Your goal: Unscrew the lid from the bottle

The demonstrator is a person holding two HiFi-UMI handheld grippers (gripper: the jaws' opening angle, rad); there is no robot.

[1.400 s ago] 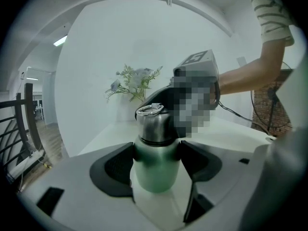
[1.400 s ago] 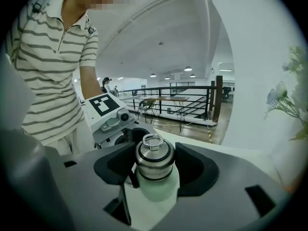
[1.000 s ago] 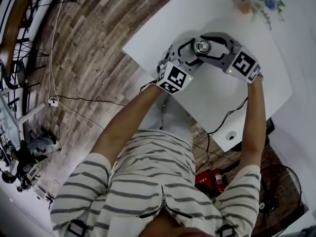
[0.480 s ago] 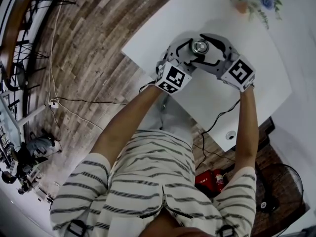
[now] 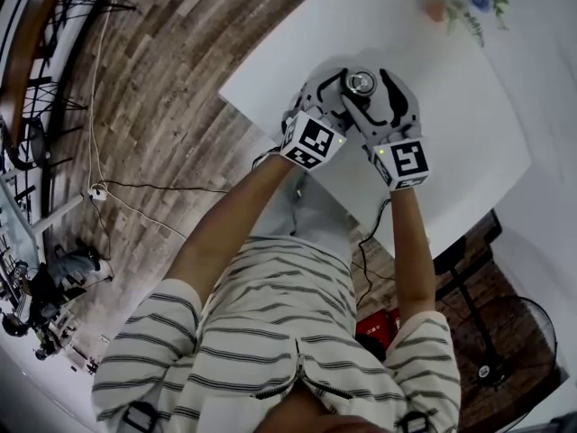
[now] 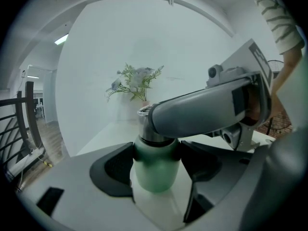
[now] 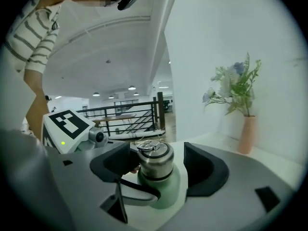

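- The left gripper (image 6: 156, 159) is clamped on the body of the green bottle (image 6: 155, 173), which is upright over the white table (image 5: 451, 133).
- The 2 jaws of the right gripper (image 7: 160, 165) flank the steel lid (image 7: 155, 158). They have just been closing, and a gap remains beside 1 pad.
- The lid sits on the bottle.

Bottle (image 5: 361, 83) body seemingly hidden from overhead
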